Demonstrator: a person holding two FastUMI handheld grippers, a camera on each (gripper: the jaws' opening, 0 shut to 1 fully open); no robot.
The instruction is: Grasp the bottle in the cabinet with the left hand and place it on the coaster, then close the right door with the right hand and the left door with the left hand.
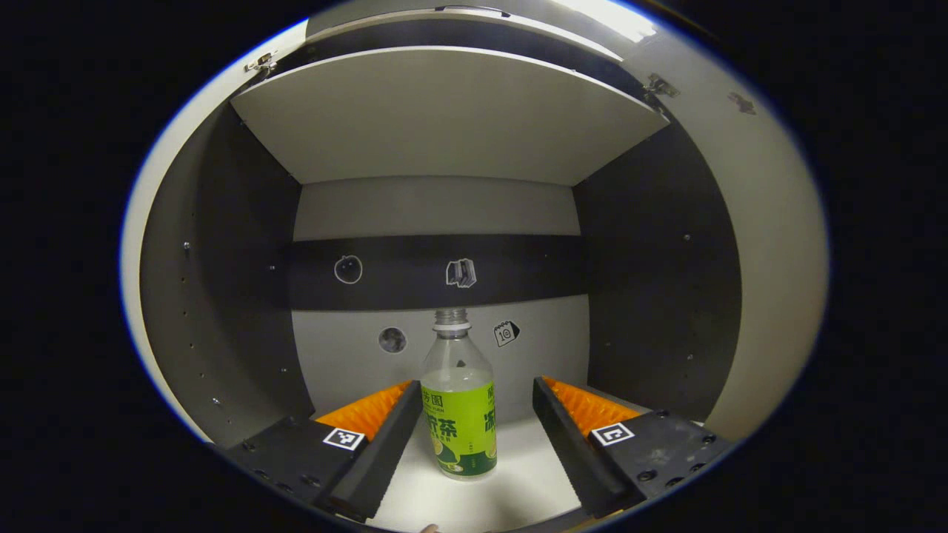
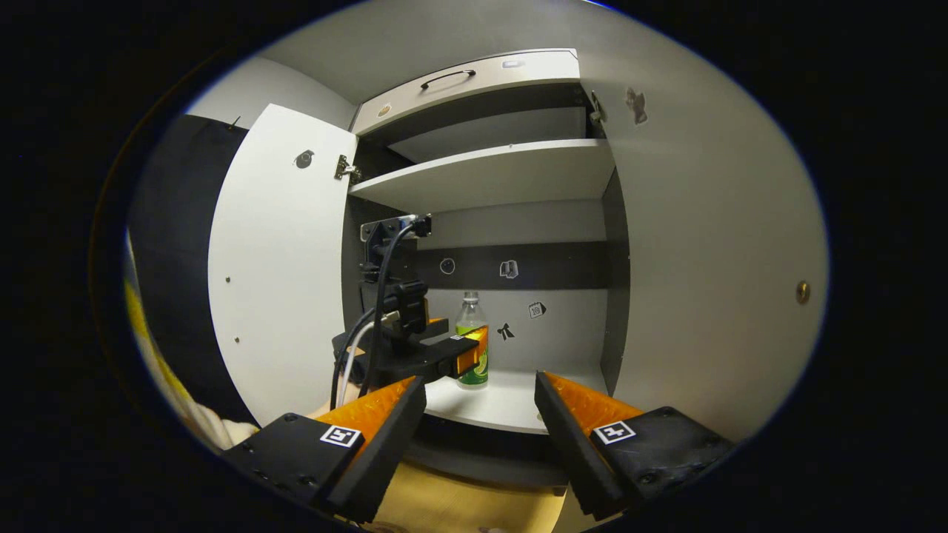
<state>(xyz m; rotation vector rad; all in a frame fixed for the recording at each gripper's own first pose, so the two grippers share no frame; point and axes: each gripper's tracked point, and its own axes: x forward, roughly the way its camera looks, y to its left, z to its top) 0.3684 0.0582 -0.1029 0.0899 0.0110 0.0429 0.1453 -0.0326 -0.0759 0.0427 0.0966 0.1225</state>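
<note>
You have small stickers [image 1: 461,273] on the dark band across the back wall, a round hole [image 1: 392,340] low toward its left edge, a shelf [image 1: 444,111] overhead, and a handled drawer [image 2: 459,80] above that shelf.

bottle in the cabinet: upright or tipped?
Upright. The bottle stands on its base on the cabinet floor, cap up, between the open left tool fingers.

In the right gripper view the left gripper [image 2: 465,354] covers the lower left of the bottle [image 2: 472,320]. The small stickers [image 1: 461,273] on the cabinet's back wall are too small to make out
</note>
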